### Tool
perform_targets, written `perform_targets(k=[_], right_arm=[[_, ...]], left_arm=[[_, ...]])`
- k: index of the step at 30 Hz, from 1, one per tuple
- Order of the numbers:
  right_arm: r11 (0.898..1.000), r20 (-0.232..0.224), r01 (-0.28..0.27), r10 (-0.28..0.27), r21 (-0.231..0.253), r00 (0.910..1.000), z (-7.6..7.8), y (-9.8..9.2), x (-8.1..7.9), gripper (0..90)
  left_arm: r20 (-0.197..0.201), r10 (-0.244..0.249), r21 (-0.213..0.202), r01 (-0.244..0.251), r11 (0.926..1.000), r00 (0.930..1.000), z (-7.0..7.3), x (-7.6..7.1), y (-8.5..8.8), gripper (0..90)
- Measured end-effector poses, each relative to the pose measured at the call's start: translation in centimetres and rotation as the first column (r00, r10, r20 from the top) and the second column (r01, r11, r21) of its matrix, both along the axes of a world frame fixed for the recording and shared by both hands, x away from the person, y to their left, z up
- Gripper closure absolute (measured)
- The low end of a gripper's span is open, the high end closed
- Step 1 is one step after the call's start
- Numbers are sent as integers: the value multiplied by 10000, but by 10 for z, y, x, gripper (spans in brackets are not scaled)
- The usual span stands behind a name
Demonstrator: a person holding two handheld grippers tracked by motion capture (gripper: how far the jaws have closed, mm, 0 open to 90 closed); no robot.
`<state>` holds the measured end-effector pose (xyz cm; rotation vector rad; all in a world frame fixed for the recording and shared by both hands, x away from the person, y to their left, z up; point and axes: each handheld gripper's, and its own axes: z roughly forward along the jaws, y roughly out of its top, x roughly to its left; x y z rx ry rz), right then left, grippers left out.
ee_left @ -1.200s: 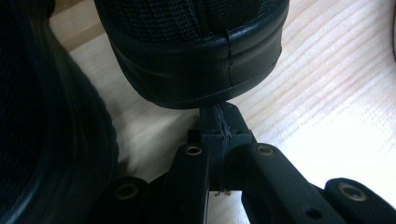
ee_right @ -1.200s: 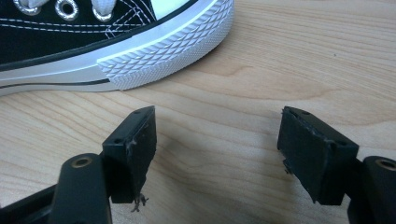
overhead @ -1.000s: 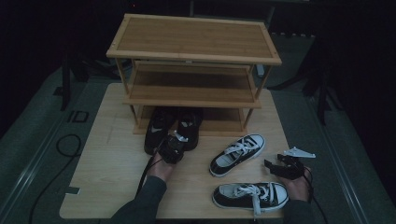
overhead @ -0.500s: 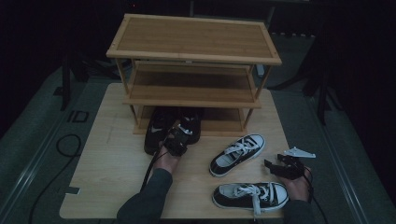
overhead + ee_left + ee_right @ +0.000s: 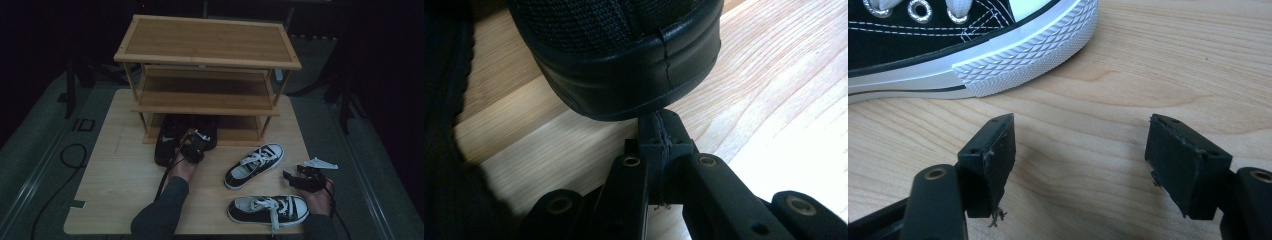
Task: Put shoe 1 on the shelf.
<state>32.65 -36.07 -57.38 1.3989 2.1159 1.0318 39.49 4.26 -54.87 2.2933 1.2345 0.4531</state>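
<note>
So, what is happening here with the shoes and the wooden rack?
A person is putting shoes onto the three-tier wooden shoe rack. The left gripper, its fingers shut, presses against the heel of a plain black shoe, which sits beside a second black shoe with a white logo at the front of the lowest tier. The right gripper rests open on the light wooden table, holding nothing. Two black canvas sneakers with white laces lie on the table.

Four shoes: two all-black shoes (image 5: 169, 140) under the rack, two black-and-white sneakers (image 5: 253, 165) on the worktop (image 5: 115, 185); one three-tier wooden shoe rack (image 5: 207, 45); two grippers (image 5: 194, 148)
</note>
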Motion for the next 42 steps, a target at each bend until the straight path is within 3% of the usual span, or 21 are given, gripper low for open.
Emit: perform_targets(k=[8, 18, 19, 25, 34, 42], right_arm=[[10000, 3, -6, 6, 5, 10000, 0, 0, 0, 281], [10000, 8, -7, 7, 14, 10000, 0, 0, 0, 281], [10000, 6, -8, 8, 14, 10000, 0, 0, 0, 281], [10000, 3, 1, -1, -3, 10000, 0, 0, 0, 281], [10000, 2, 1, -1, -3, 10000, 0, 0, 0, 281], [10000, 6, 3, -3, -18, 10000, 0, 0, 0, 281]], left_arm=[[39, -20, -49, 20, 10000, 10000, 0, 3, -1, 896], [292, -202, -120, 205, 9997, 9994, 6, -12, 11, 861], [334, -165, -185, 171, 9997, 9993, 8, -19, 19, 862], [379, -228, -121, 233, 9997, 9990, 9, -34, 33, 862], [392, 92, -285, -81, 9996, 9992, 9, -55, 61, 863], [157, 415, -206, -412, 9989, 9990, -2, -72, 85, 864]])
